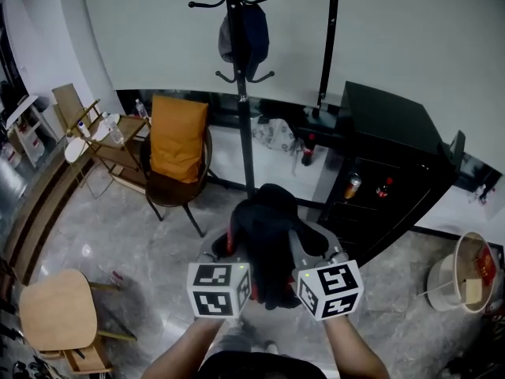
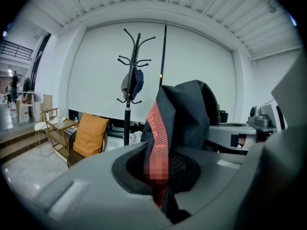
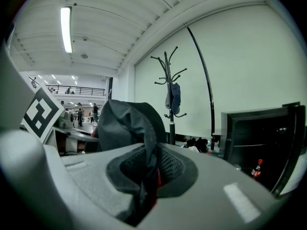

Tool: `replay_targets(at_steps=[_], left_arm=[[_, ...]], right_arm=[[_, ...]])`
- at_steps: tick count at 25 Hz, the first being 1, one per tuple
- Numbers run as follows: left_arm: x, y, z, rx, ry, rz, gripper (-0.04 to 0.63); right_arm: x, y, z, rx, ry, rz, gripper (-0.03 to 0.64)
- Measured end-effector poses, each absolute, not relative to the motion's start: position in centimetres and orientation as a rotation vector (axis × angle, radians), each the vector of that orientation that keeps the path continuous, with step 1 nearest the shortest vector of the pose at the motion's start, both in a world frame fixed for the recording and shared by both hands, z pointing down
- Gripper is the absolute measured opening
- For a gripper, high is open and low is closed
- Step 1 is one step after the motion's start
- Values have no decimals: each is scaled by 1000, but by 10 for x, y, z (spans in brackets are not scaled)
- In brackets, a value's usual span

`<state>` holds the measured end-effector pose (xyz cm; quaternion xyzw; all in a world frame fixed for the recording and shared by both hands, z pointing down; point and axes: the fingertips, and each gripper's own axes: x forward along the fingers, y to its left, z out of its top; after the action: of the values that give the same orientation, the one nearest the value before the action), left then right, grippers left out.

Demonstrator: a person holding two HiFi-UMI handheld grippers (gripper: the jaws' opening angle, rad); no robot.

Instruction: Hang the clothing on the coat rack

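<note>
While each clamps it tight, the dark, red-lined garment (image 1: 267, 239) bunches between the left gripper (image 1: 230, 249) and right gripper (image 1: 310, 249) — side by side. The coat rack (image 1: 243, 101) stands well ahead of them, a dark item (image 1: 245, 34) already hanging there.

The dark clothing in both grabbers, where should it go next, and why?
Probably carry it forward toward the coat rack. Both the left gripper and the right gripper are shut on the dark clothing, but the rack stands well ahead, so it looks out of reach.
</note>
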<state>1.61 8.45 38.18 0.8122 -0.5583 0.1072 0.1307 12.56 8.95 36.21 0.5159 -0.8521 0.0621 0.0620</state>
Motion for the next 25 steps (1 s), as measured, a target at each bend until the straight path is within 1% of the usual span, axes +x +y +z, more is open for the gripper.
replay_targets(at_steps=[12,25], left_arm=[[-46,-1,379,2401,-1524,293,11],[-98,-61,367,2455,-1475,235,11]], right_arm=[[64,9,359,1649,-2484,210,32],[11,-40,345,1708,-2441,148,31]])
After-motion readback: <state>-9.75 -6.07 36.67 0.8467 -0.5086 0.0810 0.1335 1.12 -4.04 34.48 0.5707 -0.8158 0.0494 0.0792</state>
